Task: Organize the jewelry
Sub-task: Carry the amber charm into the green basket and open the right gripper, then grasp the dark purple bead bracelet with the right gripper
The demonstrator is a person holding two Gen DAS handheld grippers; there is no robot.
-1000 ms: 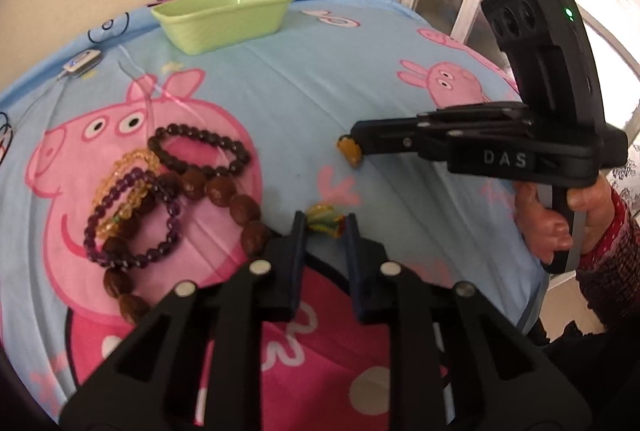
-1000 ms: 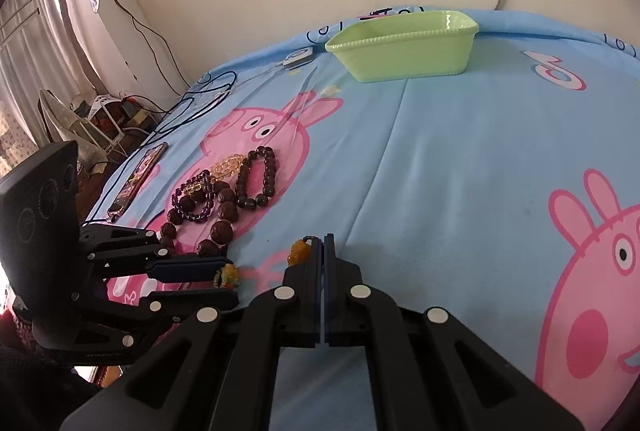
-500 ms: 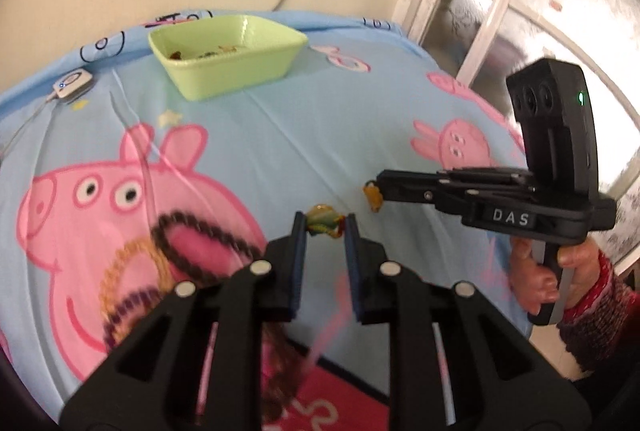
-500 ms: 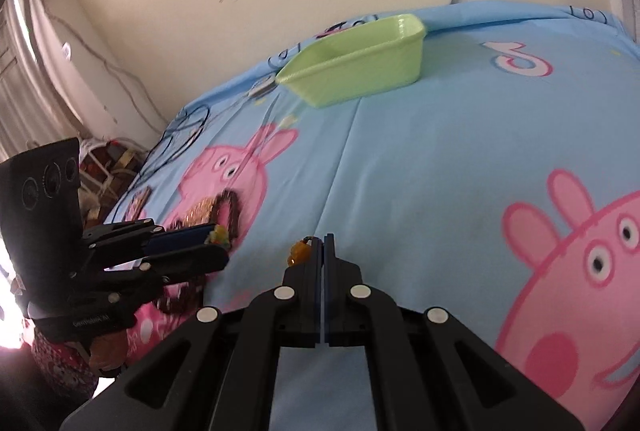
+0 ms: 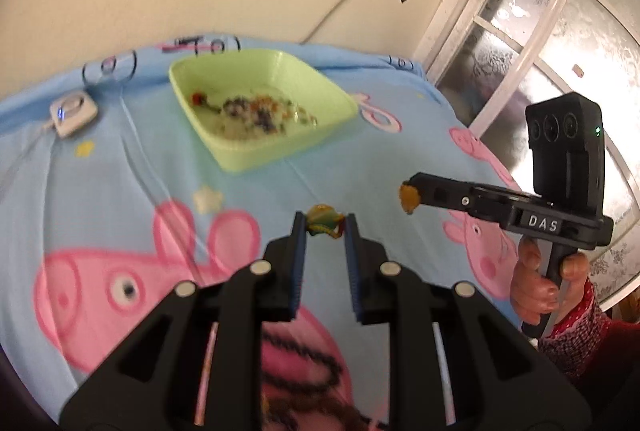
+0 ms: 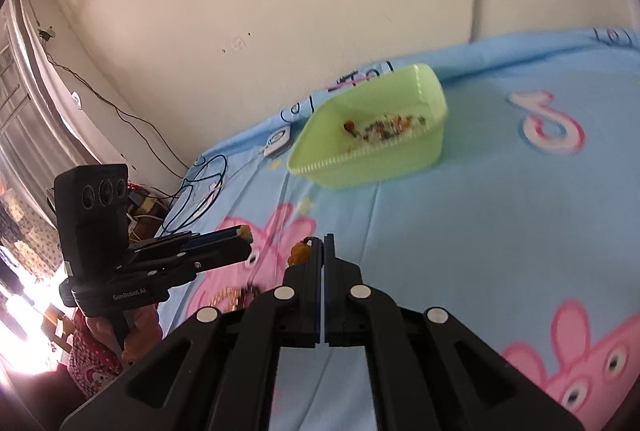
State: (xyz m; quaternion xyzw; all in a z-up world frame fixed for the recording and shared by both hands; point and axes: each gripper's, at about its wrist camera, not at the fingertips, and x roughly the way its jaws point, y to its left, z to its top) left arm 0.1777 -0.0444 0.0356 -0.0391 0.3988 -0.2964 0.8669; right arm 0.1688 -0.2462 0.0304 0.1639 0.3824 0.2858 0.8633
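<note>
Both hand-held grippers carry loads short of the green tray point(image 5: 256, 151): the left hand-held gripper point(image 5: 325, 227) is clamped on a green-yellow trinket point(image 5: 322, 218), the right hand-held gripper point(image 6: 322, 247) is pinched on an amber piece point(image 6: 299, 253). Next, I judge, each must reach over the tray and let go. Blur hides what the tray holds.

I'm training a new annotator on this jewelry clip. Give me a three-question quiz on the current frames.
1. True or false: the green tray is empty.
2. The left gripper holds: A) a dark bracelet B) a green-yellow bead piece C) nothing.
3. What is pinched in the right gripper?

Key:
1. False; small jewelry pieces lie in it.
2. B
3. A small amber piece, at the fingertips.
</note>
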